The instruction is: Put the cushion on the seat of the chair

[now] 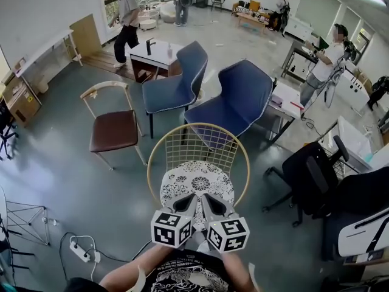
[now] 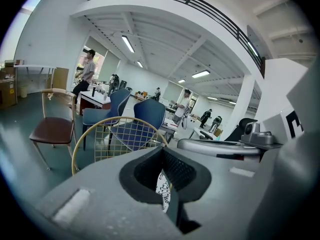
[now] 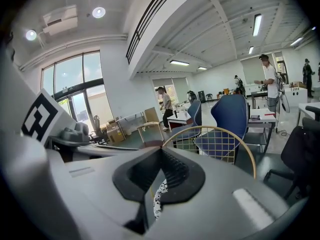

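Note:
A round white cushion point(image 1: 197, 184) with a black flower pattern lies over the seat of the gold wire chair point(image 1: 198, 127), right in front of me. My left gripper point(image 1: 187, 209) and right gripper point(image 1: 213, 208) sit side by side at the cushion's near edge. Both are shut on it. In the left gripper view the patterned cushion point(image 2: 162, 187) shows in the slit between the closed pads of the left gripper point(image 2: 162, 156), with the chair's wire back point(image 2: 115, 134) beyond. In the right gripper view the cushion's edge point(image 3: 159, 199) is pinched the same way by the right gripper point(image 3: 161, 153).
Behind the wire chair stand two blue chairs point(image 1: 176, 84) point(image 1: 240, 102) and a brown-seated chair point(image 1: 113, 129) at the left. A black office chair point(image 1: 316, 175) is at the right. A power strip point(image 1: 82, 251) with cables lies on the floor at the lower left. People and desks are far back.

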The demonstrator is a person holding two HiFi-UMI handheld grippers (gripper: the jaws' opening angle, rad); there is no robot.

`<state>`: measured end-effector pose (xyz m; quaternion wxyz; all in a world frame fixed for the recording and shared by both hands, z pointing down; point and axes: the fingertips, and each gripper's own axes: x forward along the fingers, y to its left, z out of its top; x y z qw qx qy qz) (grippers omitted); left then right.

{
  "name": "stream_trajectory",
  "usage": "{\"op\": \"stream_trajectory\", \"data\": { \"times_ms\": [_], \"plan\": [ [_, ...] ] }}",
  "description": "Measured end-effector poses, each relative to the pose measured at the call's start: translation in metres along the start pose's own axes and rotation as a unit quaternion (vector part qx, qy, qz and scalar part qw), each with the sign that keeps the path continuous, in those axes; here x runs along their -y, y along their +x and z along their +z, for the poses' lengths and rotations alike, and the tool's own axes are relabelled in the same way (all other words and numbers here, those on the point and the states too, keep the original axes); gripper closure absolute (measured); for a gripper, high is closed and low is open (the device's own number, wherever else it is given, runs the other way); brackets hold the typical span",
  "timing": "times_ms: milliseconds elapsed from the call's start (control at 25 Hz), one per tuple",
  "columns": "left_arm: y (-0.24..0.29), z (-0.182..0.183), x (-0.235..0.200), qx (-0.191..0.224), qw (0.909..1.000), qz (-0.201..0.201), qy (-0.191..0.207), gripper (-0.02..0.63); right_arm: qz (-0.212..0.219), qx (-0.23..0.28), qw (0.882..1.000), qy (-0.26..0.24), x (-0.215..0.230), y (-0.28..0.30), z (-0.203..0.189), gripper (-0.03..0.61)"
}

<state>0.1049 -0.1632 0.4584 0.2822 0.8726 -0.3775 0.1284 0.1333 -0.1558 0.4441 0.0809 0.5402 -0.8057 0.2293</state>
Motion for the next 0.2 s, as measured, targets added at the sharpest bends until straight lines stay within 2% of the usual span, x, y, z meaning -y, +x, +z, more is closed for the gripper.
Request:
{"op": "stream_trajectory", "data": {
  "times_ms": [200],
  "plan": [
    [-0.0013, 0.0015, -0.0027, 0.004, 1.0000, 0.006, 0.000, 0.620, 0.005, -0.003, 1.000, -0.001, -0.0024, 0.0024, -0.0013, 0.581]
  ]
}}
